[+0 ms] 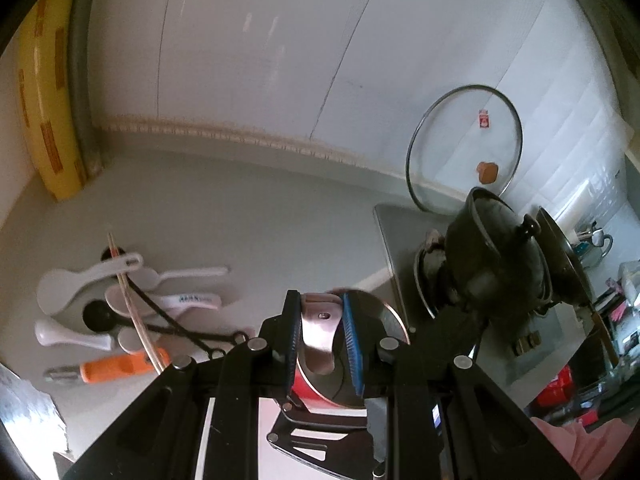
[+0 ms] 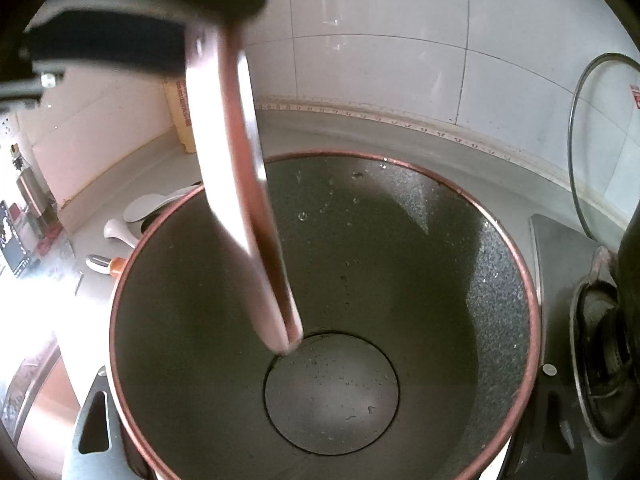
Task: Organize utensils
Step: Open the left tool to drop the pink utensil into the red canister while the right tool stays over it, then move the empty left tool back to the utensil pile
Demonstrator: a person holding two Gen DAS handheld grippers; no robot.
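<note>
Pan handle point(image 1: 318, 330) sits clamped between your left gripper point(image 1: 320, 340) pads, so the red pan point(image 2: 320, 320) hangs level. Utensils point(image 1: 120, 308) lie heaped left of the pan. Your right gripper, probably beneath the pan, can't be judged.

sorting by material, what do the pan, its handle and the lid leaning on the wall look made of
Pan: looks like metal with a dark speckled nonstick coating, copper-toned rim, red outside.
Handle: apparently polished metal with a pinkish sheen and a rivet.
Lid: clear glass, since the wall shows through, with a metal rim and an orange knob, material unclear.
</note>
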